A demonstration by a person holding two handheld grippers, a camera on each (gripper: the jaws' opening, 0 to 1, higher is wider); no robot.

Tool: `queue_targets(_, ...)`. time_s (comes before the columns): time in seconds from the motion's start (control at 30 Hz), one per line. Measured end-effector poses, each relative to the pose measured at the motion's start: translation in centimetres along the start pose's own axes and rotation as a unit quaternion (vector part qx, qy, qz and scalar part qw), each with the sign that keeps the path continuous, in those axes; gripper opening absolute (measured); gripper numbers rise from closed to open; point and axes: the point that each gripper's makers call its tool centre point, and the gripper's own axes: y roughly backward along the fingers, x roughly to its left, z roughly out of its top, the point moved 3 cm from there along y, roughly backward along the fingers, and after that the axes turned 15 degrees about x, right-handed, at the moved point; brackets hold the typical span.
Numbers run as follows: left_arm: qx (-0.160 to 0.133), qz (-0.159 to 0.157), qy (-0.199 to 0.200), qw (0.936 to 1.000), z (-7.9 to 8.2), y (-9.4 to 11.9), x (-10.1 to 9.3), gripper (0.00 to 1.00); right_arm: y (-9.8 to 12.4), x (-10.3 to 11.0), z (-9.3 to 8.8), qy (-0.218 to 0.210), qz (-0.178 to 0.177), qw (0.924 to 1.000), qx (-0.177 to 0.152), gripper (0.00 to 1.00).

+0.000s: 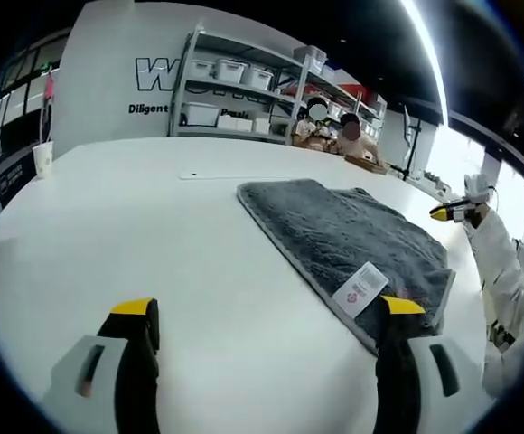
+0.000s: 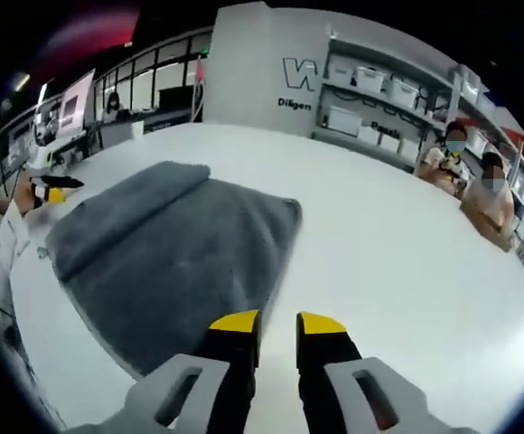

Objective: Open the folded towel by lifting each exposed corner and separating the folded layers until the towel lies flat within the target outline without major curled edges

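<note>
Your left gripper: fingers spread wide, empty, right fingertip beside towel corner at 3 o'clock. Your right gripper: fingers nearly together, pinching nothing, towel edge just ahead at 11 o'clock. Towel on desk, still folded, label on near corner. Plush, limp, light; pinch top layer only at corner.
</note>
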Motion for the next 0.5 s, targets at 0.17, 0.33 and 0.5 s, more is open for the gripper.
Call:
queue_targets(0.17,-0.006,-0.013,-0.007,0.9999,0.2,0.1,-0.5,0.99,-1.5,-1.0,3.2,0.015,0.009,0.9998,-0.011,0.11)
queue_targets(0.33,-0.006,-0.014,-0.007,0.9999,0.2,0.1,-0.5,0.99,-4.1,-1.9,6.5,0.030,0.019,0.9993,-0.008,0.11)
queue_targets(0.5,-0.006,-0.012,-0.006,0.9999,0.3,0.1,-0.4,0.99,-6.7,-2.5,9.0,0.024,0.030,0.9992,-0.013,0.09)
